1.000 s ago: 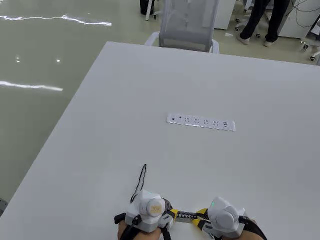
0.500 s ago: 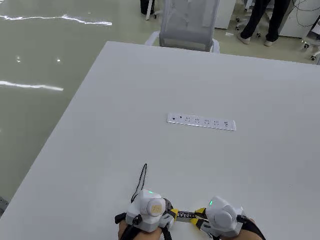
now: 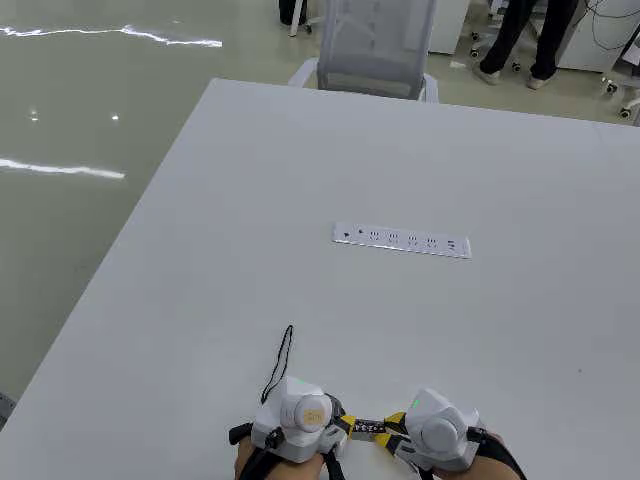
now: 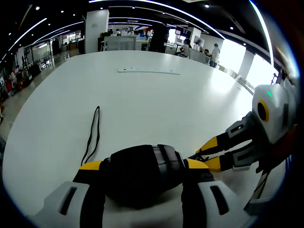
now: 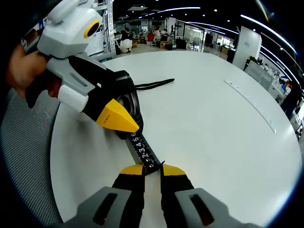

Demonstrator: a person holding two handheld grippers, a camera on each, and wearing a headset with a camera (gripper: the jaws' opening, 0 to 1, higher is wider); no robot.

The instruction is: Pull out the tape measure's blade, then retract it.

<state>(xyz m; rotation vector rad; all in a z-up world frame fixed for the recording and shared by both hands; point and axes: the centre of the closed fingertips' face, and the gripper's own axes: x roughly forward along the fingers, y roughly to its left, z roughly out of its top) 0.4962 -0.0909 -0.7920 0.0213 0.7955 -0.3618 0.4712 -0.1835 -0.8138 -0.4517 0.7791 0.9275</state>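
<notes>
Right now, nothing stands between the tongs and the job. The white surface [image 3: 300, 200] is bare around them apart from a white power strip [image 3: 402, 241] lying well beyond, toward the middle, and a thin black strap [image 3: 280, 362] that trails from the work toward the far side. A grey mesh chair [image 3: 375, 45] is pushed against the far edge, and a person's legs [image 3: 520, 40] show on the floor past it, to the right.

The tape measure [image 4: 142, 178], a black case, sits at the near edge of the surface, just left of centre. My left tongs [image 3: 343, 425] are clamped around it, one yellow tip on each side. From the case a short stretch of blade [image 5: 141, 151] runs out to the right, so its long axis lies left to right along the near edge, low over the surface. I can read the numbers 2 to 5 on it in the right gripper view. My right tongs [image 5: 152, 170] are pinched tight on the blade's free end, just beside the left tongs.
</notes>
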